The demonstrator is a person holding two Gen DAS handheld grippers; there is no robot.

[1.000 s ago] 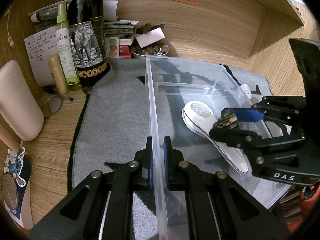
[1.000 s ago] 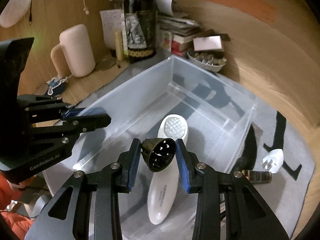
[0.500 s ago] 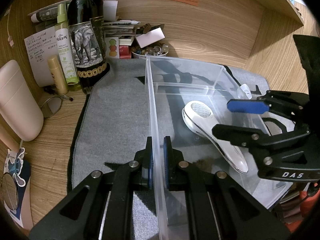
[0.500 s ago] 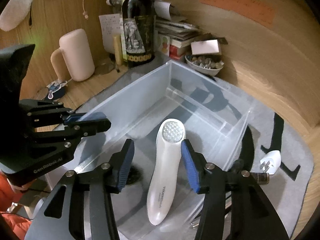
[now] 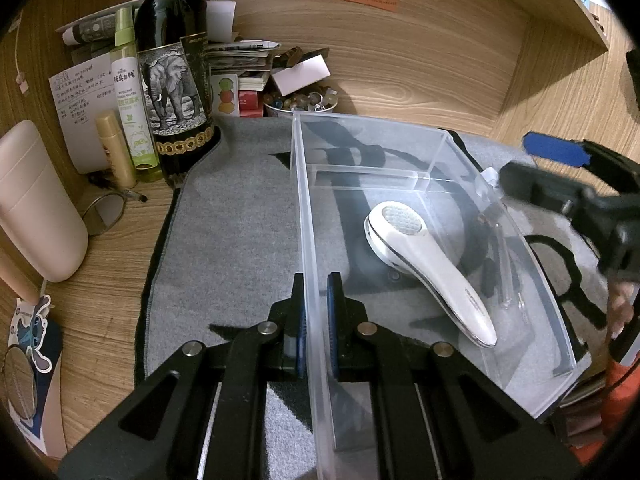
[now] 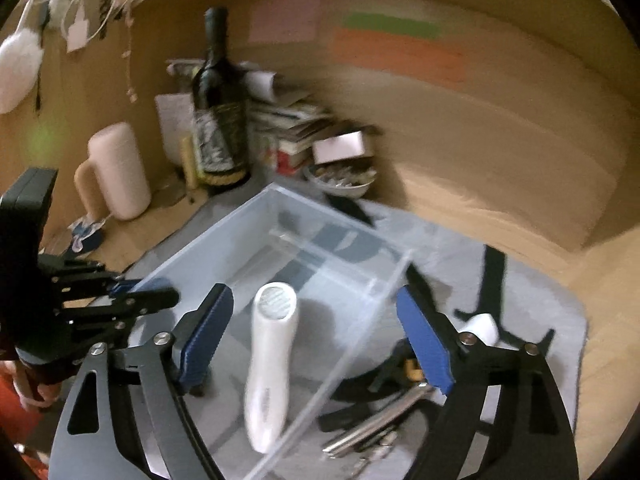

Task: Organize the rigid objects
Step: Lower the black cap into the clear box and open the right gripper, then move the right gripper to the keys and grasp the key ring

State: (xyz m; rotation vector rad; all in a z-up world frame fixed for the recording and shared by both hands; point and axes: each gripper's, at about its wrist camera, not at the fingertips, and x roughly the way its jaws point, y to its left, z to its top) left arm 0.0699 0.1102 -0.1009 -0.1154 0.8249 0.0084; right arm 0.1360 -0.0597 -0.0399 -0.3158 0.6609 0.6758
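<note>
A clear plastic bin (image 5: pixel 368 152) stands on a grey mat (image 5: pixel 232 232). My left gripper (image 5: pixel 317 320) is shut on the bin's left wall near its front. A white handheld device (image 5: pixel 428 268) lies inside the bin; it also shows in the right wrist view (image 6: pixel 270 364). My right gripper (image 6: pixel 316 344) is wide open and empty, raised above the bin's right wall; it shows at the right of the left wrist view (image 5: pixel 560 172). The small dark object dropped in the bin is hidden behind my left finger.
A dark wine bottle (image 5: pixel 176 76), a green spray bottle (image 5: pixel 130 96), a beige tube, papers and a bowl of small items (image 5: pixel 300 102) stand at the back. A pink container (image 5: pixel 36 204) is at the left. A white plug (image 6: pixel 482 326), cables and metal tools (image 6: pixel 376 424) lie right of the bin.
My right gripper opened and let go of the small dark object, which dropped into the bin. It then lifted and swung to the right. My left gripper stayed clamped on the bin wall.
</note>
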